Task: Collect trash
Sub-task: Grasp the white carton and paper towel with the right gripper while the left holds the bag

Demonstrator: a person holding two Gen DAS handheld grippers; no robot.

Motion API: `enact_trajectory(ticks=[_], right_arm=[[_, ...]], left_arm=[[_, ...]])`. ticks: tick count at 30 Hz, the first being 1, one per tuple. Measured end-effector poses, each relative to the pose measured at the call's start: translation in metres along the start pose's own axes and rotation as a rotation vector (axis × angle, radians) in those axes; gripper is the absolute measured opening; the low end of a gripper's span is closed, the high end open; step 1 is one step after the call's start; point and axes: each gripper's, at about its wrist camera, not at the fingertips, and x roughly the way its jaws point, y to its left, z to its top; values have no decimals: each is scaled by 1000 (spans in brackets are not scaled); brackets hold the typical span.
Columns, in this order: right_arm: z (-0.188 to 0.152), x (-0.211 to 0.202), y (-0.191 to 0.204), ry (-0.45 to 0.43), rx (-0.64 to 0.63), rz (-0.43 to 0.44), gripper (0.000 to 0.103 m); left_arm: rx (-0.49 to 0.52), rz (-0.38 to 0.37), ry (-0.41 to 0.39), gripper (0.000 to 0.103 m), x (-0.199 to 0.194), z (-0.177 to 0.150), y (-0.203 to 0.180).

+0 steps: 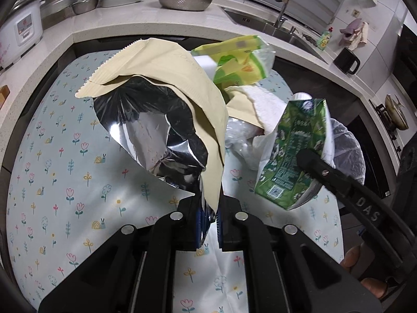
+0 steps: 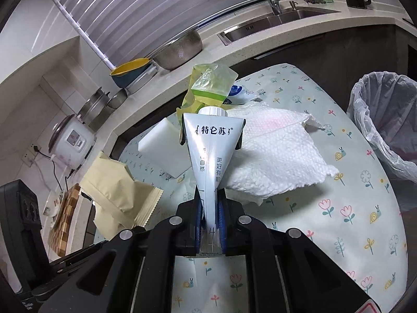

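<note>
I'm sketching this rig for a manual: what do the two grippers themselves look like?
Both are black plastic. The left gripper and right gripper each have angular linkage arms with round silver pins and blue pads inside the fingers. Seen from the left wrist, the right one's side bears raised letters "DAS".

Even, bright indoor light, glare on the foil bag [image 1: 156, 135], strong fisheye bending and dark corners.

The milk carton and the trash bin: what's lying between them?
In the right wrist view, a crumpled paper towel lies between the milk carton and the bin, then bare flowered tablecloth.
</note>
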Motion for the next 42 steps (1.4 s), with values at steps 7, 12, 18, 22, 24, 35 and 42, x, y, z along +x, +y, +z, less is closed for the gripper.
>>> enact_trajectory(ticks=[7,12,18,22,24,35,42], right_arm=[[-38,8,-23,120,21,-47,17],[-44,-9,-38,81,72,-47,36],[-27,-23,-64,2,148,-87,46],[-26,-1,-86,44,173,-166,46],[-28,12,-86,75,176,-164,46],[-28,38,-55,121,79,-103,3],[6,-21,-37,-35,29,-86,3]], left_arm=[[16,11,4,8,-8,-14,-5],[18,26,22,8,-5,-21,-4],[18,29,31,8,1,-22,-6],[22,28,40,8,6,-22,-8],[23,32,46,8,11,-21,-8],[25,35,62,8,22,-15,-12],[53,15,22,8,6,-10,-26]])
